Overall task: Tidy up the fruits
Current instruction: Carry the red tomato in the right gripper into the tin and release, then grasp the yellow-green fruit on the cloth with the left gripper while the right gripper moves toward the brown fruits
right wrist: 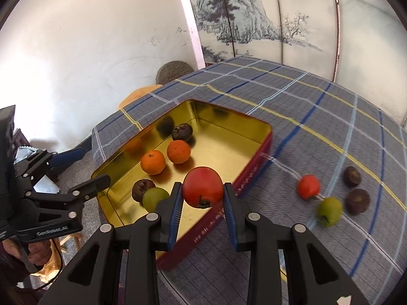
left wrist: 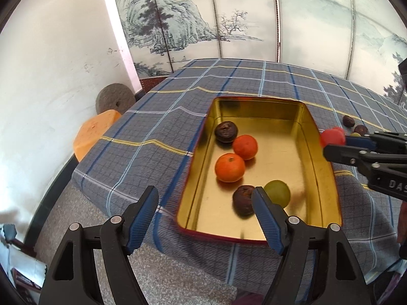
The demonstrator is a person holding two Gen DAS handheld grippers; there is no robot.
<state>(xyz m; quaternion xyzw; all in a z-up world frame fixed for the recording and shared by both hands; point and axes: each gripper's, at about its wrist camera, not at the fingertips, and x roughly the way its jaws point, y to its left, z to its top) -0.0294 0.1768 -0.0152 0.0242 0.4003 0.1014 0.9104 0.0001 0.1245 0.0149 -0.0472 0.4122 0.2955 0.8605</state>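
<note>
A gold-lined red tin (left wrist: 318, 137) (right wrist: 257, 162) sits on the checked tablecloth. It holds two oranges (left wrist: 230, 167) (right wrist: 152, 162), two dark brown fruits (left wrist: 226, 132) (right wrist: 182, 132) and a green fruit (left wrist: 277, 193) (right wrist: 154, 198). My right gripper (right wrist: 203, 190) is shut on a red persimmon (right wrist: 202, 186) above the tin's right rim; it also shows in the left wrist view (left wrist: 333, 137). My left gripper (left wrist: 204, 194) is open and empty over the tin's near left corner. On the cloth right of the tin lie a red fruit (right wrist: 308, 186), a green fruit (right wrist: 329, 211) and two dark fruits (right wrist: 358, 200).
A white wall stands to the left, a painted screen behind the table. An orange stool (left wrist: 92, 133) and a round grey stone (left wrist: 114, 99) stand beside the table's left edge. The cloth (left wrist: 142, 157) hangs over the near edge.
</note>
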